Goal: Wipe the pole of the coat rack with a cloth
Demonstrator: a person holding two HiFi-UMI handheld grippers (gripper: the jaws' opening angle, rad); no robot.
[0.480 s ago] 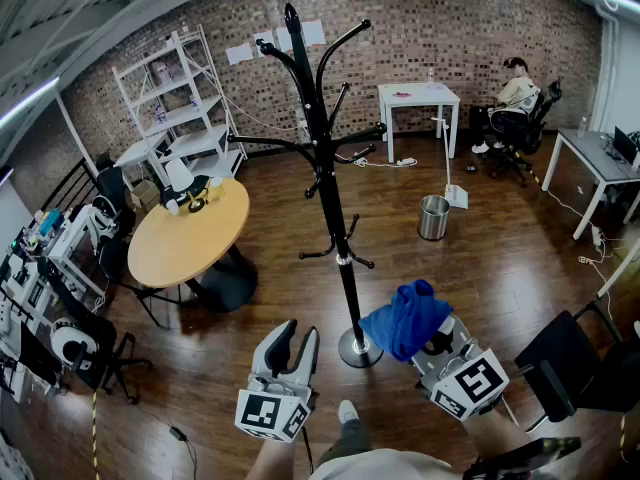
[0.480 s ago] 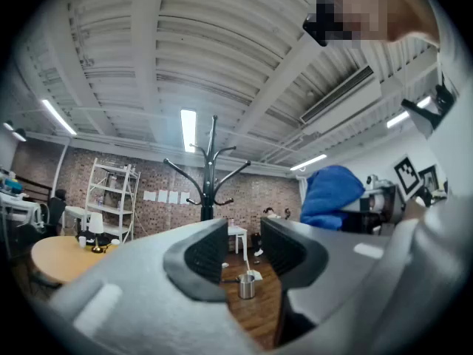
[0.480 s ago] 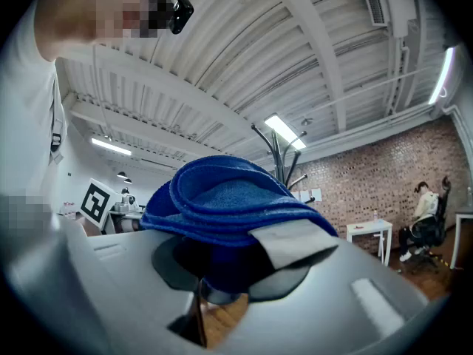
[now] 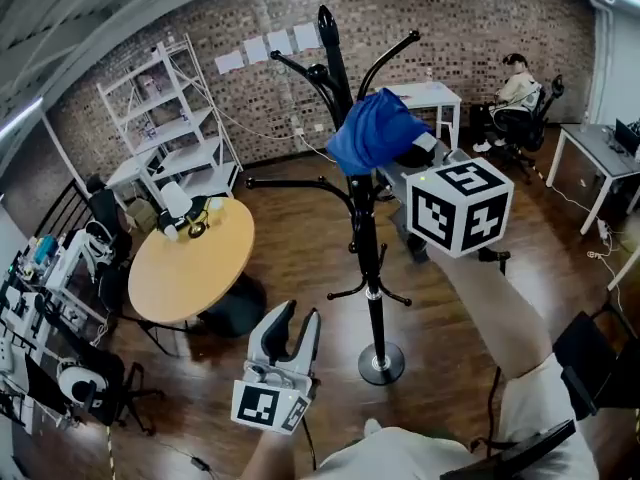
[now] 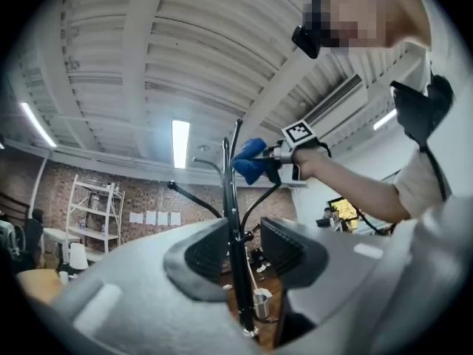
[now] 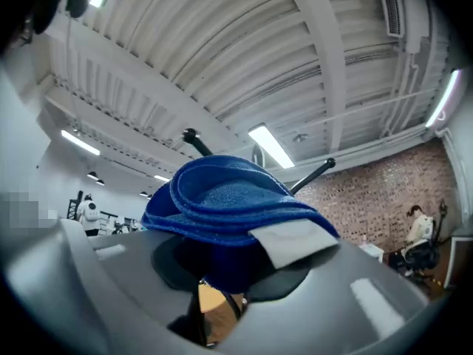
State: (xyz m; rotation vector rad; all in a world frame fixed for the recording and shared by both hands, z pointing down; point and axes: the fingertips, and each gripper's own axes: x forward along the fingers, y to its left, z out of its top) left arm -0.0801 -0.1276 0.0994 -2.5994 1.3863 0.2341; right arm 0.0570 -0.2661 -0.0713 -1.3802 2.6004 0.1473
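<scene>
Head downward, gripper views upward, sharing rack [image 4: 363,238]

brick-walled office: desks [image 4: 420,95], shelving [image 4: 165,118], seated person [image 4: 517,93].

bright, even light from ceiling strip lights [image 5: 181,135], blown out white at 11 o'clock in the left gripper view and near 1 o'clock in the right. all views bulge fisheye-style; gripper views darken to black at the corners. the near fingers [image 5: 207,254] look soft. the floor [image 4: 300,258] shows faint sheen.
</scene>
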